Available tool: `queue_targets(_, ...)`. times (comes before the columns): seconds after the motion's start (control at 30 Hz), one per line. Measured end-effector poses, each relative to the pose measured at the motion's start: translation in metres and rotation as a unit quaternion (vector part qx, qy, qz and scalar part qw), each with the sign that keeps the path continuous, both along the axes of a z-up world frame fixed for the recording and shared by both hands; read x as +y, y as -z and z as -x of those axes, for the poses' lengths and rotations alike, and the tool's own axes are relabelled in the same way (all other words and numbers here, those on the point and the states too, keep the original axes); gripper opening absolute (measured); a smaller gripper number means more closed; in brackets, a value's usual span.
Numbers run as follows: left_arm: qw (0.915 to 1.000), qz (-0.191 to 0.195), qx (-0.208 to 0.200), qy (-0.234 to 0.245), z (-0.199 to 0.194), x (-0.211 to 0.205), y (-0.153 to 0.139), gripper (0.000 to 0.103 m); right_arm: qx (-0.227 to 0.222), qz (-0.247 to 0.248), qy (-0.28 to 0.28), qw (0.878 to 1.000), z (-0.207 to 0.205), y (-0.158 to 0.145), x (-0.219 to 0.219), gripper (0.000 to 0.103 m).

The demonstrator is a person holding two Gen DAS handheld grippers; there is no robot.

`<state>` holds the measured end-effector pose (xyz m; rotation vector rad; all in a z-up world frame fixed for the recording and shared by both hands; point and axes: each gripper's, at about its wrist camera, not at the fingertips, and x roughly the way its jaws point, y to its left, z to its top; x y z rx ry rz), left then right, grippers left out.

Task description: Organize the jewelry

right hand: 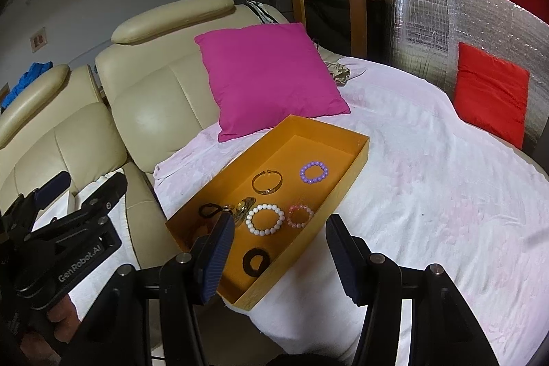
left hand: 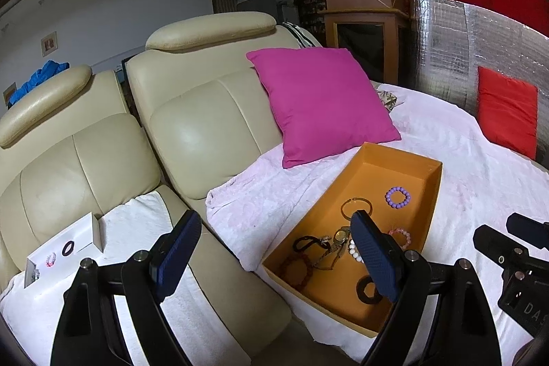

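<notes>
An orange tray (left hand: 434, 191) (right hand: 355, 160) lies on the pink blanket and holds several pieces: a purple bead bracelet (right hand: 314, 172), a gold bangle (right hand: 267, 182), a white bead bracelet (right hand: 265, 219), a pink bead bracelet (right hand: 301, 215), a black ring (right hand: 255, 259), a watch (right hand: 243, 206). A white box (left hand: 65, 251) on the left seat holds a dark ring (left hand: 68, 248) and a pink bracelet (left hand: 50, 259). My left gripper (left hand: 274, 258) is open and empty between box and tray. My right gripper (right hand: 279, 258) is open and empty above the tray's near end.
A magenta pillow (left hand: 322, 102) leans behind the tray. A red pillow (left hand: 506, 112) stands against a silver foil panel at the right. The cream leather sofa (left hand: 192, 122) has a white towel (left hand: 144, 222) on its left seat. A wooden cabinet stands behind.
</notes>
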<state>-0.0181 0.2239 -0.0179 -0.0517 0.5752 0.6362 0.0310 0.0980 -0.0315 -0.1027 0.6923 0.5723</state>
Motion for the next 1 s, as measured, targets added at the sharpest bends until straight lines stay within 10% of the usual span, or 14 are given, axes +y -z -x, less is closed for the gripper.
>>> queue_targets(1.0, 0.9992, 0.022, 0.020, -0.027, -0.047, 0.040, 0.023, 0.089, 0.011, 0.020, -0.025, 0.999, -0.063, 0.023, 0.043, 0.059)
